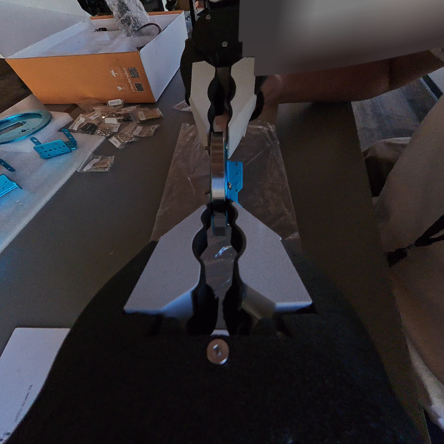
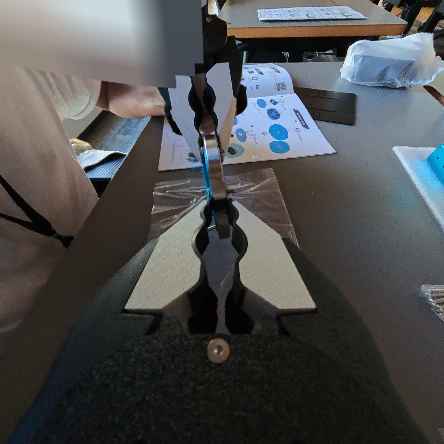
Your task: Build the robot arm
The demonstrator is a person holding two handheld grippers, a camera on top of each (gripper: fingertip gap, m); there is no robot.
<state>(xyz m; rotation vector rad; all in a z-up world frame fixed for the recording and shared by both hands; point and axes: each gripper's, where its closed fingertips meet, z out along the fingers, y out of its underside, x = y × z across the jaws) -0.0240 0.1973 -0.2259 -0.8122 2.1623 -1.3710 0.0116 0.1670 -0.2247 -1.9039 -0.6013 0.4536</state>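
Observation:
A round silver metal ring with a blue plate against it [image 1: 218,177] is held on edge above the dark table. A blue perforated bracket [image 1: 234,180] sticks out of its side. My left gripper [image 1: 219,209] is shut on the near rim of this assembly. My right gripper [image 1: 217,141] faces it from the far side, shut on the opposite rim. In the right wrist view the right gripper [image 2: 218,204] clamps the assembly [image 2: 215,168] and the left gripper [image 2: 210,139] grips its far end. A clear plastic bag [image 2: 252,192] lies flat under them.
An orange and white box [image 1: 84,74], small hardware bags [image 1: 115,122], a blue ring [image 1: 21,125] and a blue U-bracket [image 1: 54,147] lie left. A printed booklet [image 2: 276,125], a black plate [image 2: 329,108], a wrapped white package [image 2: 389,64] and a screw bag [image 2: 434,300] lie on the table. A person stands at the table edge. The left gripper's tips are roughly 6 cm from the right gripper's. The blue U-bracket [image 1: 54,147] is about 30 cm from both grippers' fingertips.

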